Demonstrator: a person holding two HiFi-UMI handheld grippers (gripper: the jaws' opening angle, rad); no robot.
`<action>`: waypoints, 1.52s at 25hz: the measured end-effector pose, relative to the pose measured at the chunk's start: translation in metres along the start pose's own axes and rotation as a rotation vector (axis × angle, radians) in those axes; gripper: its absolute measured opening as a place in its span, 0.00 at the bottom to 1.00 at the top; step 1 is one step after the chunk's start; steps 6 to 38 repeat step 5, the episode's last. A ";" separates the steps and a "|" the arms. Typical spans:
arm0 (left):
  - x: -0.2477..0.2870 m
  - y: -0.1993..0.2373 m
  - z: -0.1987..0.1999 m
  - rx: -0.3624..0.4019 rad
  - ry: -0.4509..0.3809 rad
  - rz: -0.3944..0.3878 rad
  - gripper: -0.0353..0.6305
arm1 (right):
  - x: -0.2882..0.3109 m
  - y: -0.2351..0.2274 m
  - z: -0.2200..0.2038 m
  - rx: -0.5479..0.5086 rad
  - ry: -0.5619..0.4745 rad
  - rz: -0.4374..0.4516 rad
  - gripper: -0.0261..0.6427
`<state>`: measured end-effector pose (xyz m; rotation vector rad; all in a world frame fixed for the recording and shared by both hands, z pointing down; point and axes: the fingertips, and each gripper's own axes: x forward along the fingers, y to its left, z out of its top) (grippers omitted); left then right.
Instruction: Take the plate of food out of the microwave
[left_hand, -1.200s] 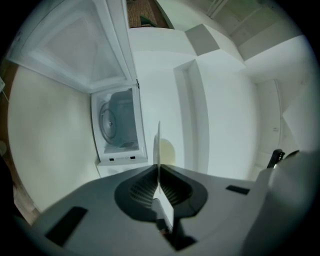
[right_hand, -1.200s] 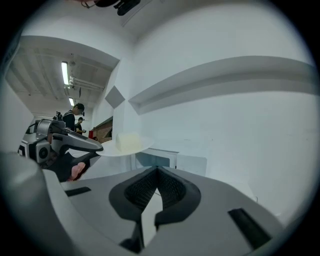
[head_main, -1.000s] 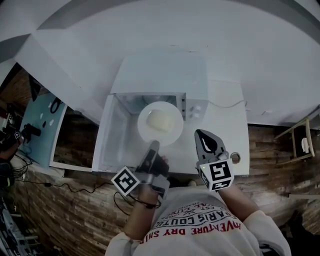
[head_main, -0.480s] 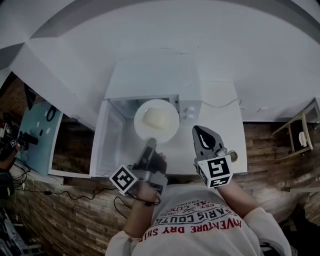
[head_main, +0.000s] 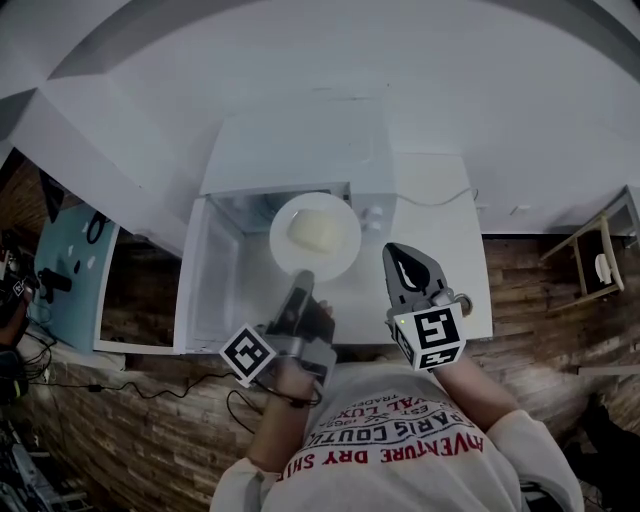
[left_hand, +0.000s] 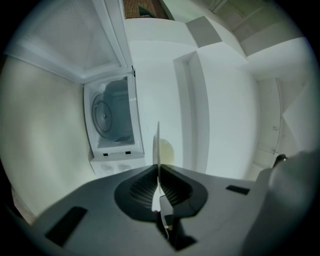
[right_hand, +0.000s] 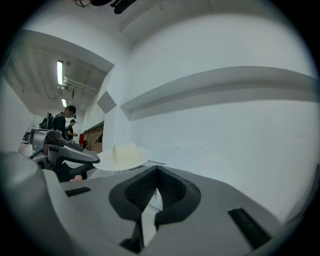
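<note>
This reads as a lab or test room with a mock kitchen corner, not a home. A white microwave (head_main: 300, 160) stands alone on a plain white table (head_main: 440, 260) against bare white walls. The brick-patterned floor (head_main: 150, 450) has loose cables (head_main: 150, 388) trailing across it on the left, near a teal surface (head_main: 75, 265) carrying dark tools (too small to name). Far off, strip lights (right_hand: 60, 72) hang under an open ceiling where two people (right_hand: 67, 120) stand.

The wall (head_main: 420, 90) is white. The floor (head_main: 545, 290) is brown wood planks. A white table (head_main: 445, 260) stands by the wall. A blue-green table (head_main: 72, 275) is far left, a wooden rack (head_main: 597, 262) far right. Long lights (right_hand: 60, 73) shine overhead.
</note>
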<state>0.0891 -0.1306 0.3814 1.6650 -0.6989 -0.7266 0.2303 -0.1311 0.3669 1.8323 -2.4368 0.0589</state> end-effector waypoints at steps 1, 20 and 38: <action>0.001 0.000 0.000 0.001 0.001 0.000 0.08 | 0.000 -0.001 0.001 -0.001 -0.002 -0.002 0.04; 0.005 0.000 0.002 0.008 0.008 -0.004 0.08 | 0.002 -0.004 0.003 -0.006 -0.007 -0.008 0.04; 0.005 0.000 0.002 0.008 0.008 -0.004 0.08 | 0.002 -0.004 0.003 -0.006 -0.007 -0.008 0.04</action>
